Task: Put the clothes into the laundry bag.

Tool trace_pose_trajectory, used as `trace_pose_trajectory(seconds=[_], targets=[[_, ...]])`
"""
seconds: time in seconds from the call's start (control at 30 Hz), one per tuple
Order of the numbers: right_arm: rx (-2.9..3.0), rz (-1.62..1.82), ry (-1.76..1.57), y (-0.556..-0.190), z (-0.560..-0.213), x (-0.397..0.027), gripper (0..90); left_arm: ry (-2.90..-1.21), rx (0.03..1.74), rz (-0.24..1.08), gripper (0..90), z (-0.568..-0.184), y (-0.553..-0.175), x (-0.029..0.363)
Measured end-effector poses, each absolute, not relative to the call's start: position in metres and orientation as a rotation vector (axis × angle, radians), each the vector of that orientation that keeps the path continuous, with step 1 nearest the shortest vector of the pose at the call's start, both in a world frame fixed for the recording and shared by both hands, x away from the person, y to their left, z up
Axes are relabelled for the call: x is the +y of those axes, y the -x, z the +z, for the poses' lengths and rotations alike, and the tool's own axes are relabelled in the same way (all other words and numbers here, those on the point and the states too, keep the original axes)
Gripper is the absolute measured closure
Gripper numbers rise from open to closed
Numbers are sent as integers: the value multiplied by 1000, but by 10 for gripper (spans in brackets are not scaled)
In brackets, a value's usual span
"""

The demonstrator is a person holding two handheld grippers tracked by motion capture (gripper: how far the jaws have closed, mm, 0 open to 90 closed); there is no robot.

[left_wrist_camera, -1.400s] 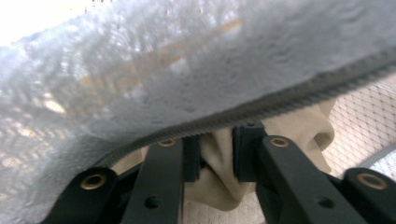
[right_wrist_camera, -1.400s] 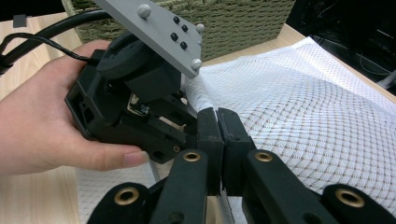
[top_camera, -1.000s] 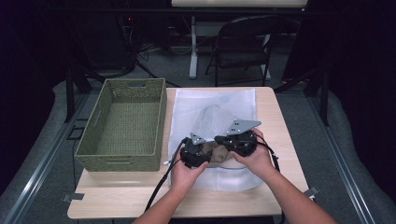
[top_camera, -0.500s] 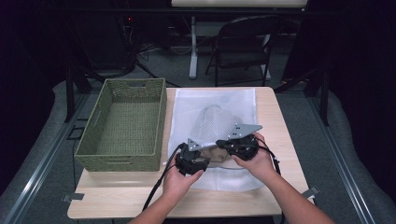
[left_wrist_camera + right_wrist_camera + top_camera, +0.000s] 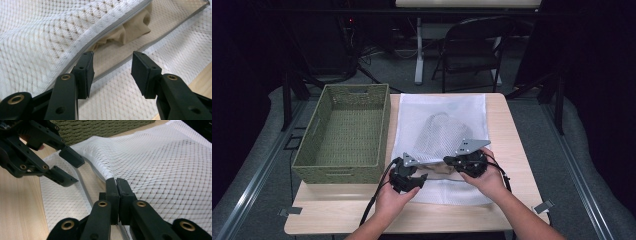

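Note:
A white mesh laundry bag (image 5: pixel 439 112) lies flat on the wooden table (image 5: pixel 514 145), its zipped mouth toward the near edge. A beige cloth (image 5: pixel 130 30) sits just inside the mouth, also seen as the beige cloth (image 5: pixel 439 170) from above. My right gripper (image 5: pixel 116 182) is shut on the upper zipper edge of the mesh bag (image 5: pixel 162 162), lifting it into a hump; in the high view this right gripper (image 5: pixel 448 161) is right of centre. My left gripper (image 5: pixel 112 63) stands open before the mouth with nothing between its pads. From above, the left gripper (image 5: pixel 421 178) sits beside the bag's near left part.
A green woven basket (image 5: pixel 357 89) stands on the table's left half beside the bag, and its wall shows as the basket (image 5: pixel 100 127) behind the bag. A folding chair (image 5: pixel 472 50) stands beyond the far edge. Bare wood runs along the near edge.
My left gripper has drawn back toward the near edge and slightly left, away from the bag's mouth. The mesh near the right gripper has risen into a hump.

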State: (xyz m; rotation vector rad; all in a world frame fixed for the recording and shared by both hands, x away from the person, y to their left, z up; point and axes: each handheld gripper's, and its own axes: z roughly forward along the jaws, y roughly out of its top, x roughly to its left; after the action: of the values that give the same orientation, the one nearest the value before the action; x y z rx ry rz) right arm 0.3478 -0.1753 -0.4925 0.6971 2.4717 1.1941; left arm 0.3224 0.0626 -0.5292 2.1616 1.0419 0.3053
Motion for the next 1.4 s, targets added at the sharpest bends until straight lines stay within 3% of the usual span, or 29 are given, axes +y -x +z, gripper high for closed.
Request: trace_pose_trajectory(seconds=[0.6,1.4], targets=[[2496,1161,-726,-345,-509,-174,874,-2177,1049,283,514,-532,-311,80],[2380,1184,-818,-319,-495,-201,644,-2153,1064,295,479,-527,-300,102]])
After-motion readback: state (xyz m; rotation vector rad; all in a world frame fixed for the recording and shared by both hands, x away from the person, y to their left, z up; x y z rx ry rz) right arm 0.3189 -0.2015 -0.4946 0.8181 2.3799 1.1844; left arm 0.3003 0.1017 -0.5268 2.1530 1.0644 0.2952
